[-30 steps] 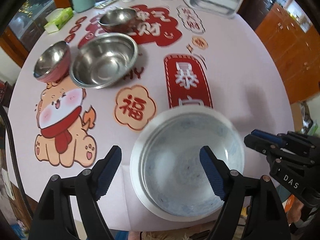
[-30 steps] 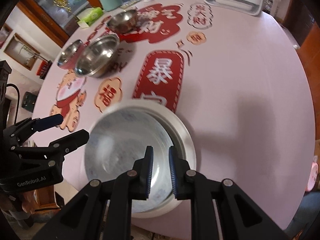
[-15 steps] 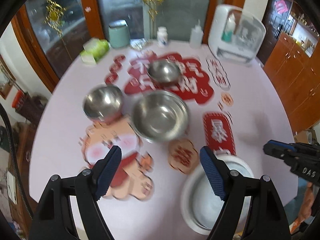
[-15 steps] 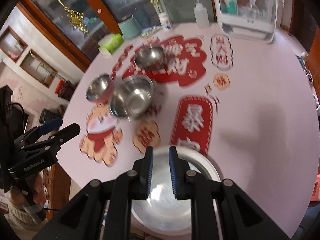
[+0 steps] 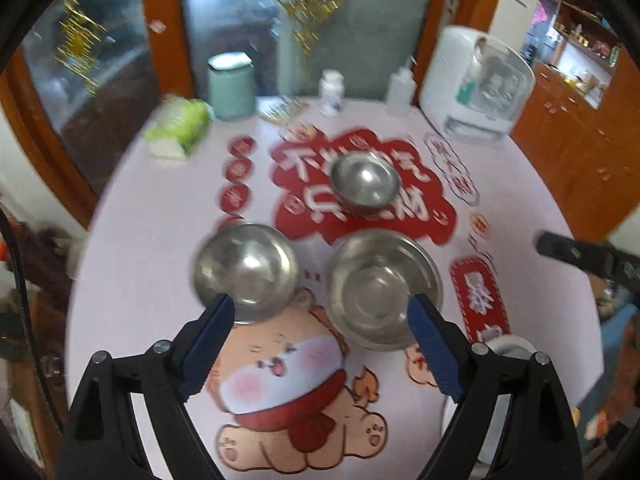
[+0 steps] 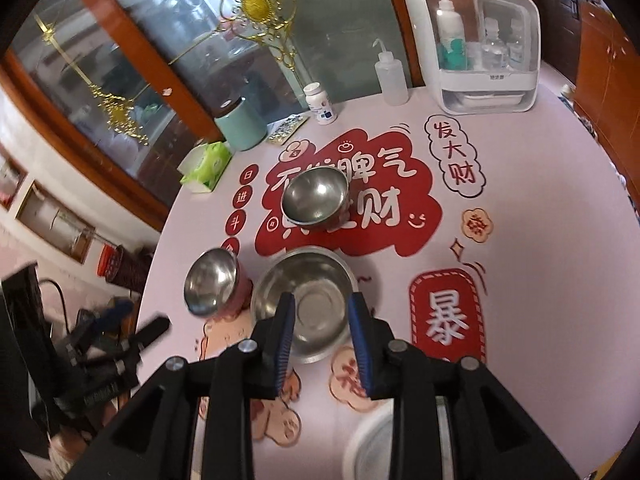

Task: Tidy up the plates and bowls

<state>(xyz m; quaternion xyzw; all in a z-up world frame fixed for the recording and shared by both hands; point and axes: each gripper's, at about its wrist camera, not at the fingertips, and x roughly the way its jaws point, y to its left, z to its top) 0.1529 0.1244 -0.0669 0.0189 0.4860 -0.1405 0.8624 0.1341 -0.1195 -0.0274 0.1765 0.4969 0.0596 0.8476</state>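
Three steel bowls stand on the round pink table [image 5: 132, 248]: a large one [image 5: 384, 284] [image 6: 306, 300], a mid one at its left [image 5: 246, 268] [image 6: 212, 280] and a small one behind [image 5: 365, 180] [image 6: 316, 198]. A white plate stack [image 5: 508, 346] [image 6: 376, 440] lies at the near edge, mostly hidden by gripper arms. My left gripper [image 5: 320, 344] hovers above the table, jaws opening wide, nothing between them. My right gripper [image 6: 322, 340] hangs above the large bowl's near side, jaws opening, nothing held. Each gripper shows in the other's view, the left gripper [image 6: 120, 332] and the right gripper [image 5: 580, 256].
At the table's back stand a mint canister [image 6: 242, 126], a green tissue pack [image 6: 206, 166], a white pill bottle [image 6: 320, 102], a squeeze bottle [image 6: 394, 78] and a white storage box [image 6: 480, 40]. Glass cabinet doors rise behind; wooden cabinets stand at right.
Both grippers rose and drew back from the white plate stack, which slid to the bottom of both views. The right jaws, nearly shut before, have parted; the left jaws widened slightly.
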